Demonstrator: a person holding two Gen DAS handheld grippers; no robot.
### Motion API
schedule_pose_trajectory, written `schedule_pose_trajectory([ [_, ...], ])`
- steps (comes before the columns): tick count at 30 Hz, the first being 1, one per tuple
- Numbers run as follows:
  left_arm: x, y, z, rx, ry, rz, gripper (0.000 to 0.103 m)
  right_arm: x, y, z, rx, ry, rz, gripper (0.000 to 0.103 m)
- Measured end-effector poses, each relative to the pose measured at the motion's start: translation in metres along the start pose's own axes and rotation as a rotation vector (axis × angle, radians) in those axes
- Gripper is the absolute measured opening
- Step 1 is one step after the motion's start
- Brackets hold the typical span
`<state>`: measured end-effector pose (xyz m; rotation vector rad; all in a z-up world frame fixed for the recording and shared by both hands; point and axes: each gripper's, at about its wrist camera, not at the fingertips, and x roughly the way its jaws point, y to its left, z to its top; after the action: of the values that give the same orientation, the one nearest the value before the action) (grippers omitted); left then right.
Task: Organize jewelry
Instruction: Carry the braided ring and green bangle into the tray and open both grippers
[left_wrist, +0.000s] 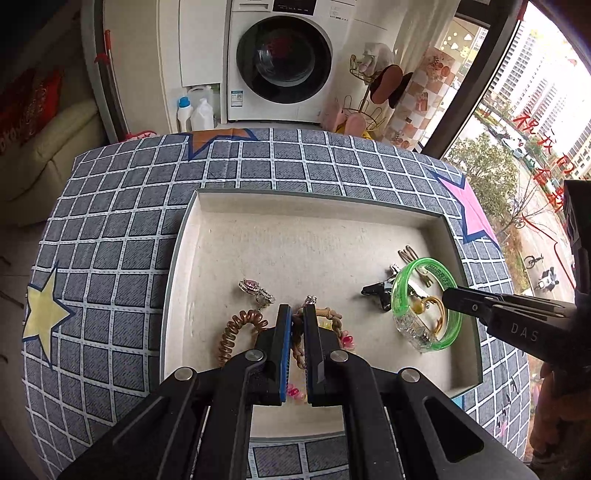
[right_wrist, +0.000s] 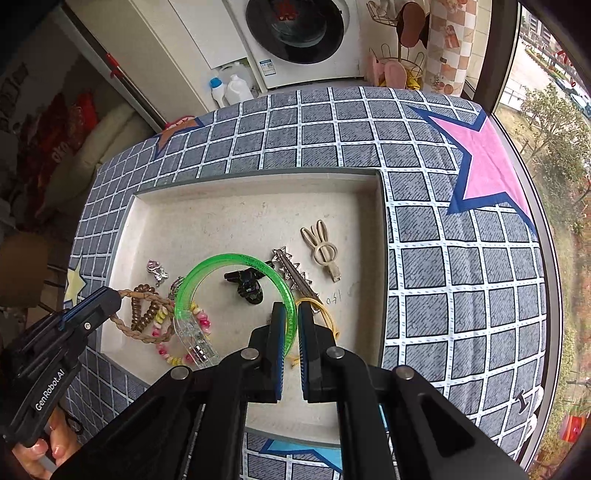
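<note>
I have both grippers down in the tray (left_wrist: 369, 206) at once. My left gripper (left_wrist: 297, 314) is clamped on the braided brown cord bracelet (right_wrist: 140, 330), which runs up between its pads. My right gripper (right_wrist: 291, 314) is closed on the near rim of the green bangle (right_wrist: 236, 260), and the bangle stands tilted up off the tray floor rather than lying flat.

By my reading the sorting is well on: every piece I can see is already inside the tray, and nothing lies out on the checked cloth (right_wrist: 461, 277) around it. What seems left is to set these two pieces down and perhaps space the rest, since they sit in two crowded clumps.

Just left of my left gripper lie a coiled brown hair tie (left_wrist: 236, 332) and, a little beyond it, a pink-stone brooch (left_wrist: 253, 286). Under and just behind that gripper is a pink and yellow bead bracelet (right_wrist: 173, 354). Inside the ring of the bangle sits a black claw clip (right_wrist: 247, 284). Ahead and to the right of my right gripper are a silver star hair clip (right_wrist: 291, 271) and a beige rabbit-shaped clip (right_wrist: 321, 247). A yellow cord (right_wrist: 327, 315) touches its right finger, and a clear plastic piece (right_wrist: 192, 336) lies to its left.

The tray has one open compartment with no dividers that I can see; its far half is bare.
</note>
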<state>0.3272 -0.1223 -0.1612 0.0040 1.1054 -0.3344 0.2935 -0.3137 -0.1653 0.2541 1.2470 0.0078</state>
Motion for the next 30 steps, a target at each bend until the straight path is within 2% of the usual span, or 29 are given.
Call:
schedule_pose_trajectory([
  [11, 0.028, -0.001, -0.006, 0.053, 0.047, 0.086, 0.019, 0.03, -0.006, 0.005, 0.009, 0.039, -0.033, 0.007],
  [23, 0.041, -0.004, -0.01, 0.079, 0.08, 0.137, 0.019, 0.034, 0.0, 0.007, -0.012, 0.045, -0.04, 0.009],
  [25, 0.041, -0.005, -0.011, 0.082, 0.083, 0.144, 0.019, 0.034, 0.001, 0.008, -0.007, 0.049, -0.034, 0.017],
  [27, 0.041, -0.006, -0.011, 0.09, 0.082, 0.154, 0.019, 0.033, 0.0, 0.008, -0.001, 0.05, -0.029, 0.047],
  [28, 0.04, -0.006, -0.012, 0.092, 0.083, 0.159, 0.019, 0.032, -0.001, 0.007, 0.003, 0.043, -0.028, 0.05],
  [30, 0.04, -0.006, -0.012, 0.094, 0.084, 0.166, 0.019, 0.029, -0.001, 0.006, 0.005, 0.035, -0.023, 0.05],
])
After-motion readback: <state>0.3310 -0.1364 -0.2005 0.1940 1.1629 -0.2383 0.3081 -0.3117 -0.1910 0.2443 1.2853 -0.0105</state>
